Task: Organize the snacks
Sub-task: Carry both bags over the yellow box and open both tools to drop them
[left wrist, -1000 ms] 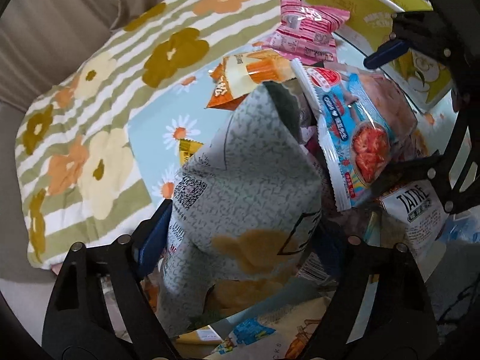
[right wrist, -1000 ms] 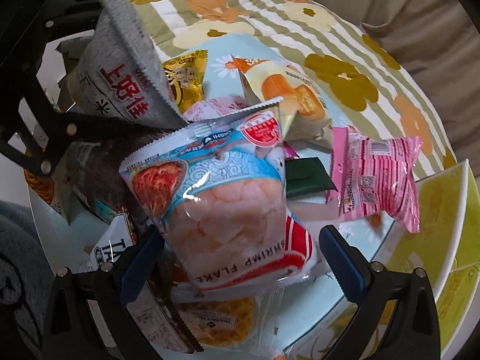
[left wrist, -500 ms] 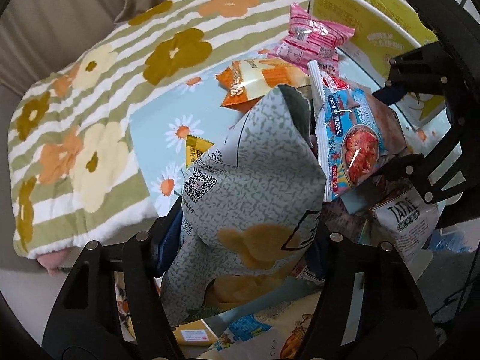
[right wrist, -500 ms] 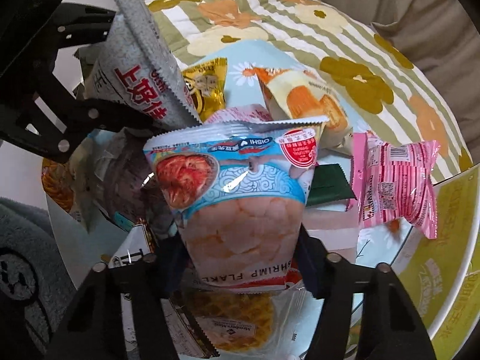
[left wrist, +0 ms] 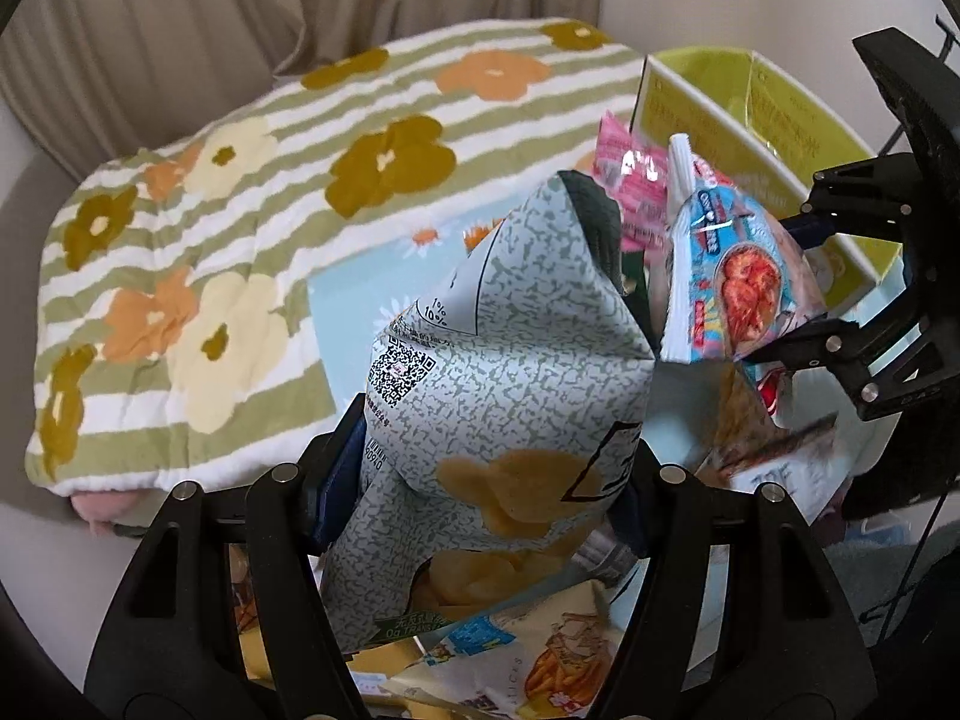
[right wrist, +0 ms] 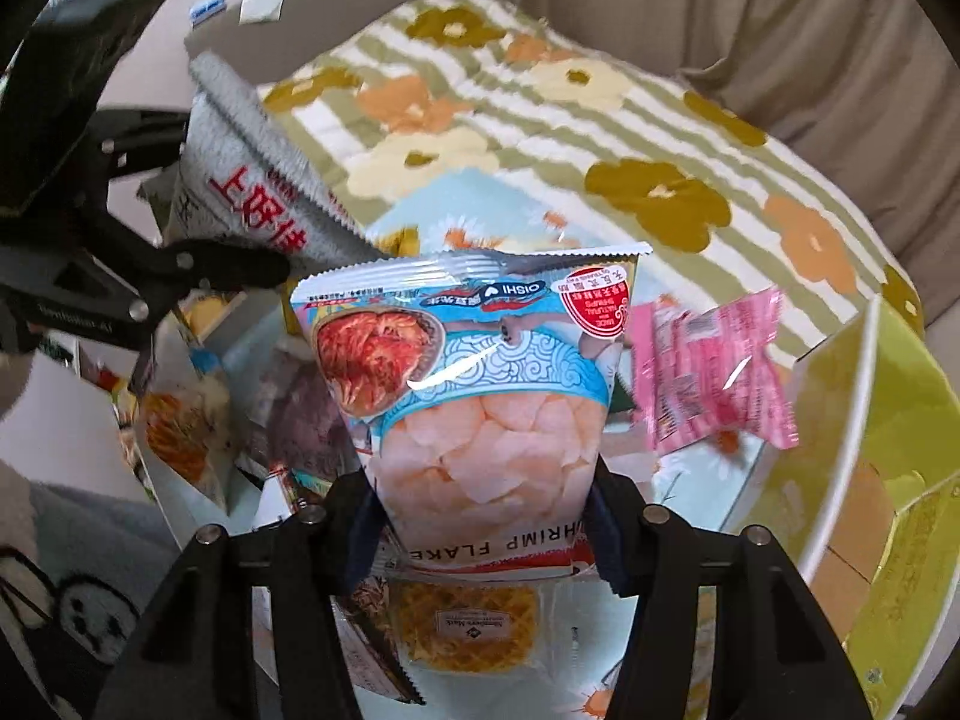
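Note:
My left gripper (left wrist: 480, 480) is shut on a grey speckled chip bag (left wrist: 510, 372) and holds it up above the snack pile. The same bag shows at upper left in the right wrist view (right wrist: 252, 192). My right gripper (right wrist: 480, 516) is shut on a blue and clear shrimp flake bag (right wrist: 474, 378), also lifted. That bag shows at right in the left wrist view (left wrist: 732, 282). A pink snack packet (right wrist: 708, 378) lies on the table near a yellow-green box (right wrist: 888, 450).
Several more snack packs lie under the grippers, among them a waffle pack (right wrist: 468, 624) and a stick snack bag (left wrist: 528, 660). A flowered striped blanket (left wrist: 210, 270) lies behind the table. The yellow-green box (left wrist: 750, 120) stands open at the far right.
Both grippers have lifted their bags up off the pile. The right gripper's jaws closed in on the shrimp flake bag. The views now tilt up toward the curtain.

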